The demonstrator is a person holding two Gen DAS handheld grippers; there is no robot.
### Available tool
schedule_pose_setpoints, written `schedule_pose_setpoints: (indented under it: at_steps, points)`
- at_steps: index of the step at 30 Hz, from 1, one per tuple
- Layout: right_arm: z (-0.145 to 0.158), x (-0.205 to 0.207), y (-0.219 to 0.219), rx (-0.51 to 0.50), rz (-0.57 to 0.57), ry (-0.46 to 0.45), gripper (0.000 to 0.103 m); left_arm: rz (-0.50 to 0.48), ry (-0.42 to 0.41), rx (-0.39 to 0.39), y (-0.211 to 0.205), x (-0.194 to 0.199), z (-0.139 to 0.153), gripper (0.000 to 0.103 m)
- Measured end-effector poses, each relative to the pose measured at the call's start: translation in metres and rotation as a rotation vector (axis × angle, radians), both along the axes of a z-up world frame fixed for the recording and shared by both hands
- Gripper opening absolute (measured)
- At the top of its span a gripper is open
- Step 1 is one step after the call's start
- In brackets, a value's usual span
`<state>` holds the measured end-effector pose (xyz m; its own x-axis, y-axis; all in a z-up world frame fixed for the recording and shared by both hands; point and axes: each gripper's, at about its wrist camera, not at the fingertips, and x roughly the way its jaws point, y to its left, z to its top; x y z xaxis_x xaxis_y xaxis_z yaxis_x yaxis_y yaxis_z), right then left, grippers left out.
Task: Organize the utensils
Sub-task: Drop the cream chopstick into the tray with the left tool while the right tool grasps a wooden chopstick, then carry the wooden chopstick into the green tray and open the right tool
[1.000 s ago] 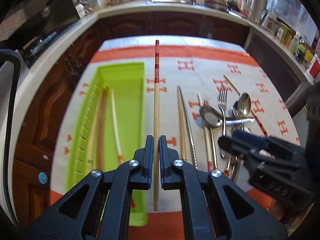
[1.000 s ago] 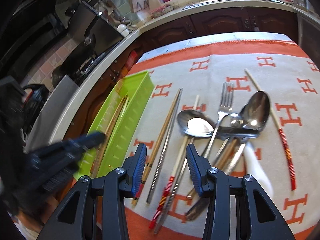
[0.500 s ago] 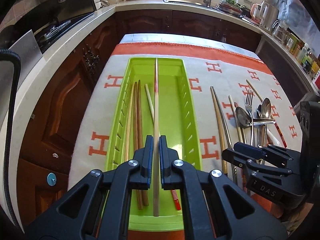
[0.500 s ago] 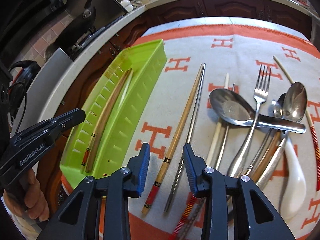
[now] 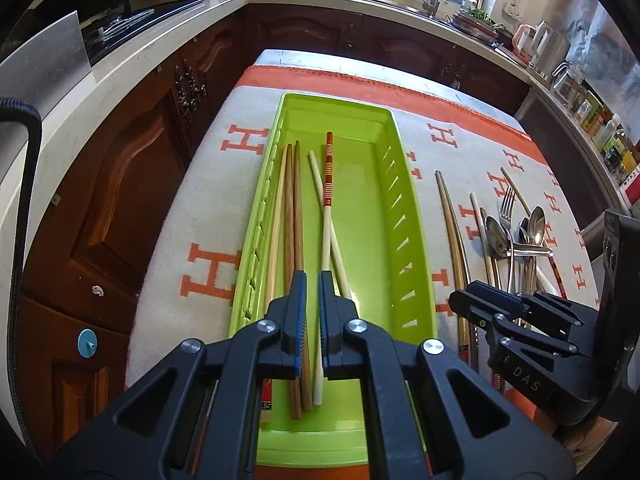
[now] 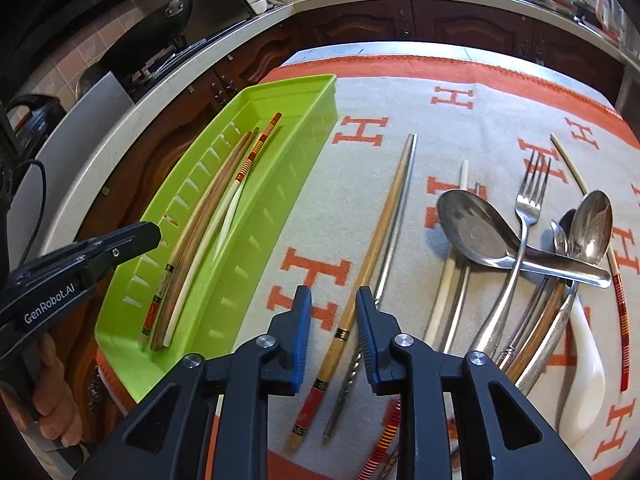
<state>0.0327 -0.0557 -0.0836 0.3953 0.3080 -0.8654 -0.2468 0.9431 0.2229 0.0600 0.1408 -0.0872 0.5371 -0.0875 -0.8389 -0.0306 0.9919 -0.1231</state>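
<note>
Spoons (image 6: pixel 480 236) hide the chopstick (image 6: pixel 444 288) beneath them.

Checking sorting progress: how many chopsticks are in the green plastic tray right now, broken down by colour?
Dark brown wooden chopsticks: 2
Cream chopsticks: 2, counting the red-striped cream chopstick
Pale tan wooden chopstick: 1
Total in the green plastic tray: 5

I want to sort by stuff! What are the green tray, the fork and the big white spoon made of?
Green tray: glossy moulded plastic, apparently. Fork: shiny metal, mirror-like glints. White spoon: smooth glazed look, maybe ceramic or plastic.
</note>
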Motion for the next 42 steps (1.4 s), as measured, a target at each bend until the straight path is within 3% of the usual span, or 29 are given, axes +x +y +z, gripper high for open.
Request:
schedule_pose_setpoints:
  at_steps: [7,11,17,22,28,34,36,40,42]
  points:
    - [-0.009,0.004,0.012,-0.103,-0.003,-0.012,0.021,-0.003,-0.003,-0.028,0.003,-0.003,0.000,0.003]
    - [-0.010,0.006,0.013,-0.123,-0.025,-0.020,0.010,-0.008,-0.004,-0.043,0.004,-0.005,0.001,0.003]
    - [-0.009,0.009,-0.007,0.021,-0.106,0.038,0.007,-0.018,-0.002,-0.052,0.004,-0.007,0.004,0.003]
    - [0.019,0.007,-0.017,0.125,-0.145,0.006,0.007,-0.016,-0.016,-0.045,0.005,-0.009,0.010,0.003]
    - [0.059,0.011,-0.008,0.266,-0.106,-0.016,0.007,0.004,-0.027,-0.023,0.009,-0.011,0.017,0.003]
    - [0.071,0.025,0.019,0.305,-0.076,0.003,0.007,0.041,-0.028,0.014,0.015,-0.014,0.020,0.003]
    - [0.072,0.032,0.031,0.299,-0.060,0.019,0.009,0.046,-0.028,0.019,0.016,-0.014,0.020,0.003]
    - [0.071,0.036,0.044,0.286,-0.048,0.018,0.036,0.053,-0.026,0.026,0.016,-0.015,0.021,0.003]
    - [0.069,0.035,0.043,0.292,-0.042,0.002,0.038,0.053,-0.026,0.028,0.016,-0.015,0.022,0.003]
